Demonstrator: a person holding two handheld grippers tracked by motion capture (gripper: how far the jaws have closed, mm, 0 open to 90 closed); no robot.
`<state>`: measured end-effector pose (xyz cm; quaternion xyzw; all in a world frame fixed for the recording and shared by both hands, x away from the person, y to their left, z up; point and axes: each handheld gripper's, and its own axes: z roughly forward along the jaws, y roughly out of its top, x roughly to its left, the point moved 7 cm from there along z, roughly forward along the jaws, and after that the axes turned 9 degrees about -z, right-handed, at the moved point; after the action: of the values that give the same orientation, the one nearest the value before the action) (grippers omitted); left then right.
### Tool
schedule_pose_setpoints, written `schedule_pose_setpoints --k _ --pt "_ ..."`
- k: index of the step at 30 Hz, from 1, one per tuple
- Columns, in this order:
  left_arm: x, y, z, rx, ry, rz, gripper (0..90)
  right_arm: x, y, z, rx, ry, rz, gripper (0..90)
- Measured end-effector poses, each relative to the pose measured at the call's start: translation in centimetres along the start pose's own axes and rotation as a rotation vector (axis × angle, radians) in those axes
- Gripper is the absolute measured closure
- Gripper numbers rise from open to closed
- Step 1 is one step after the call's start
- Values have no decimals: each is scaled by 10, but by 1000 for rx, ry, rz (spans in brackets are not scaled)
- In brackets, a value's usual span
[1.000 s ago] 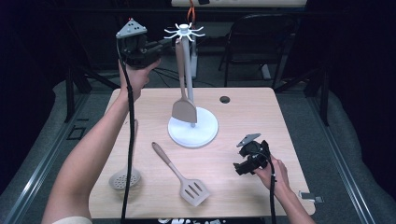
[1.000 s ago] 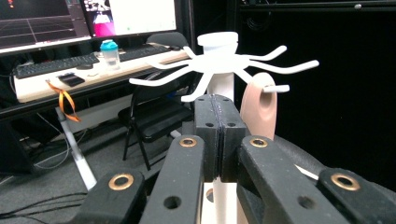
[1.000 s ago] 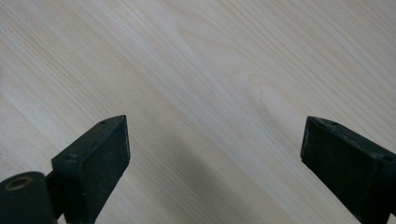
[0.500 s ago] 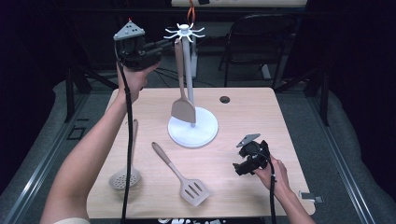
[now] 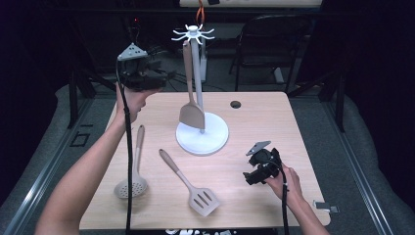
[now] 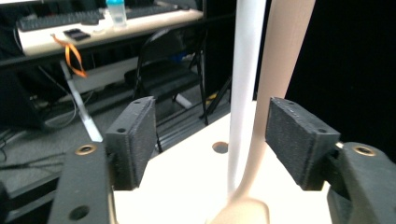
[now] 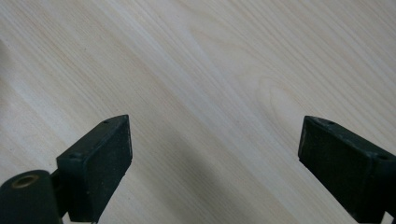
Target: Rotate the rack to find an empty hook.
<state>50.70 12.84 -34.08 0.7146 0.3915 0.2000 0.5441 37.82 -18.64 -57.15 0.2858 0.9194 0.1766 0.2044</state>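
At the left of the high view, the left gripper (image 5: 161, 78) is held raised above the table's (image 5: 274, 122) far left corner, aimed toward the white stand (image 5: 201, 132). Its jaws are seen spread wide in the left gripper view (image 6: 210, 140), where the stand's white pole (image 6: 245, 70) and the beige handle of the hanging spatula (image 6: 280, 56) pass between the pads untouched; the handle lies close to the right-hand pad. That closeness cannot be judged from the high view, in which the gripper appears well apart from the pole. The hanging spatula (image 5: 191, 115) is shown there suspended from the spoked top of the stand, its blade low over the round base. On the tabletop below, a perforated skimmer (image 5: 132, 183) is laid near the left edge, and a slotted turner (image 5: 193, 188) is laid just right of it, both apart from the stand. A small dark hole (image 5: 235, 104) is seen in the table beyond the base. At the right, the right gripper (image 5: 254, 176) is held low over the table near its front right corner. In the right gripper view (image 7: 215, 149) its jaws are opened wide over bare pale wood, with nothing between them
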Motion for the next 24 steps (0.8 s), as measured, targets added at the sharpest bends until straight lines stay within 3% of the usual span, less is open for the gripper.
schedule_pose_setpoints --k 13,18,24 --pt "23 -60 4 76 49 -57 213 3 1 2 3 10 -8 98" --pt "26 -81 4 84 51 -92 151 4 1 3 4 14 -7 98" --pt "31 -112 6 135 60 -122 130 6 1 3 16 16 -25 99"
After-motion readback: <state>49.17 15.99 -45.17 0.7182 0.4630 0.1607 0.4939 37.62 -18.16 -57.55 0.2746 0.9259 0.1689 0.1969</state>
